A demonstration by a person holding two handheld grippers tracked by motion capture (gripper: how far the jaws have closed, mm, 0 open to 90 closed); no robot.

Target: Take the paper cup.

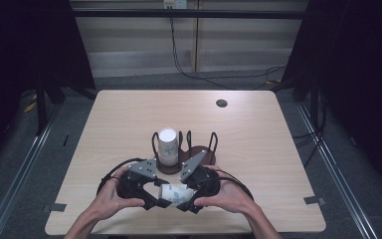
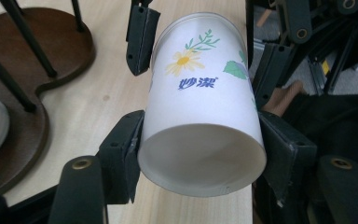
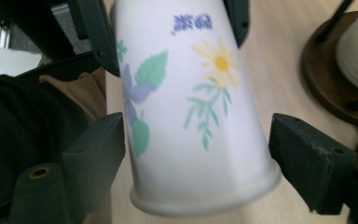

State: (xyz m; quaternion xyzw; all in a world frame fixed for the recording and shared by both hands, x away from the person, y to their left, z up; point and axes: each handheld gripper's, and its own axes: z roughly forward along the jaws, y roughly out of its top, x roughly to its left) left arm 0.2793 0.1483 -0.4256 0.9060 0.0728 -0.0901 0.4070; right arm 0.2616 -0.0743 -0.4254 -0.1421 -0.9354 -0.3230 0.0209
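Near the front edge of the bench, a flowered paper cup lies on its side between the two grippers, empty as far as the left gripper view shows. The left gripper pinches it near the open mouth, jaws tight on both sides. The right gripper straddles the bottom end, jaws spread and not touching it. Just behind, a dark wooden rack holds a white ribbed cup upright among its posts.
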